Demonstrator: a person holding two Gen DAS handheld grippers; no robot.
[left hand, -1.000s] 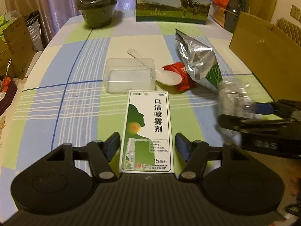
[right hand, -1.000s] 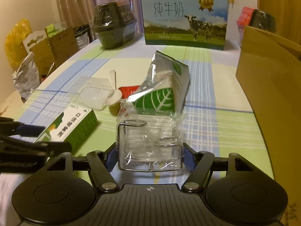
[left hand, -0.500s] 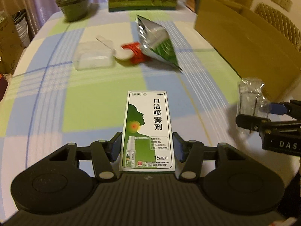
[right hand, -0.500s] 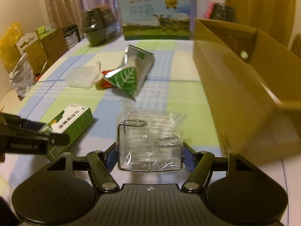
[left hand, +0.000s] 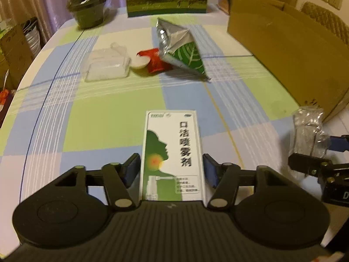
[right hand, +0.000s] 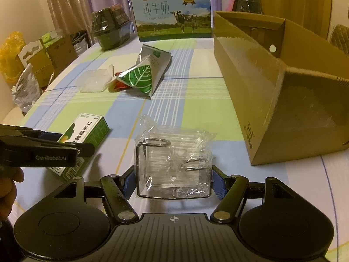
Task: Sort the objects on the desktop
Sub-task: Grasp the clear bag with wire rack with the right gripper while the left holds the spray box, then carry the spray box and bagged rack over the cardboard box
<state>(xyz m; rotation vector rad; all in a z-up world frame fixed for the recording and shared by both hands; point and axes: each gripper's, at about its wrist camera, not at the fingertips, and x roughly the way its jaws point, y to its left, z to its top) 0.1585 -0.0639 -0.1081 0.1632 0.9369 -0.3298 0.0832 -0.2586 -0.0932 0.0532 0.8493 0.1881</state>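
1. Meanwhile, at a checked tablecloth (left hand: 104, 118), the left gripper (left hand: 171, 170) clamps both jaws on the long sides of a white-and-green throat spray box (left hand: 172, 152), held flat and lengthwise, apparently so that it travels without tipping.
2. The right gripper (right hand: 173, 180) is closed on a clear plastic-wrapped packet with wire clips (right hand: 174, 163), its jaws pressing the two side edges; the soft wrap likely calls for that side grip.
3. An open cardboard box (right hand: 272, 100) stands at two o'clock from the right gripper, its mouth upward, and looks like the intended bin for sorted goods, though that is a judgement.
4. Left on the cloth at twelve o'clock lie a silver-and-green foil pouch (right hand: 146, 76), a red wrapper (left hand: 156, 62) partly under it, a white plastic spoon (left hand: 138, 62) and a clear plastic tray (left hand: 106, 68), all close together and seemingly awaiting their turn.
5. A milk carton case (right hand: 173, 13) and a dark wrapped bowl (right hand: 111, 29) stand at the far edge, well apart from both grippers.
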